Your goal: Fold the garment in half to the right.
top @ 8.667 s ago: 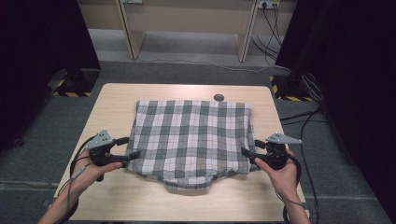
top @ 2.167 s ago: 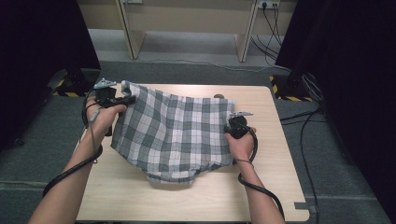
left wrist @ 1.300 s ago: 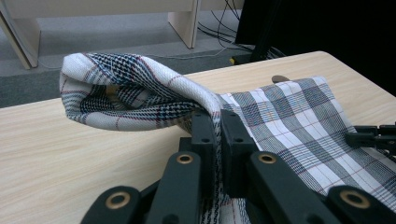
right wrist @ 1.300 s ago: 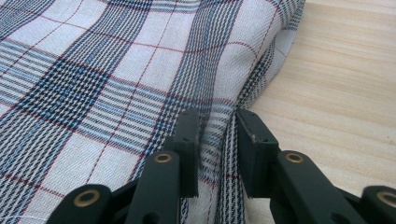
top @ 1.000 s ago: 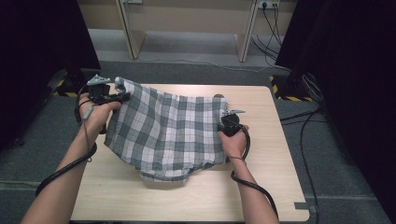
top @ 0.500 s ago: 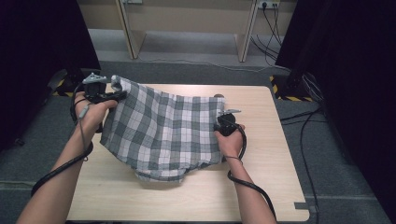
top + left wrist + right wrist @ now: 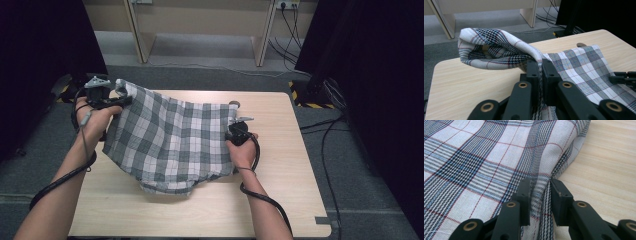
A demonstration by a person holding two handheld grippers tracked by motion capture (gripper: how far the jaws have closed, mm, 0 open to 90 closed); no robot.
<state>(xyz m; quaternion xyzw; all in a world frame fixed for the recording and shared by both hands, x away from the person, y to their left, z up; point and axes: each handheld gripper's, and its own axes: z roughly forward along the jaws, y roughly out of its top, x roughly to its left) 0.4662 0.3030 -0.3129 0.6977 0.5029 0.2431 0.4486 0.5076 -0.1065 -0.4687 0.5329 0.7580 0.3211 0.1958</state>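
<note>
Lifted cloth [image 7: 170, 137] corner now overhangs table [image 7: 280, 200] edge.

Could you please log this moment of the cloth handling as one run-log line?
left tongs: shut on checked cloth, corner lifted | right tongs: gripping cloth edge on table | stage: fold in progress

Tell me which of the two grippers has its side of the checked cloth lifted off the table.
The left gripper: its cloth corner hangs raised; the right gripper's edge lies on the table.

Text on plaid cloth [image 7: 170, 135]: none showing.
Labels on grippers: none reading legibly.
Markings on table [image 7: 280, 200]: none showing.
</note>
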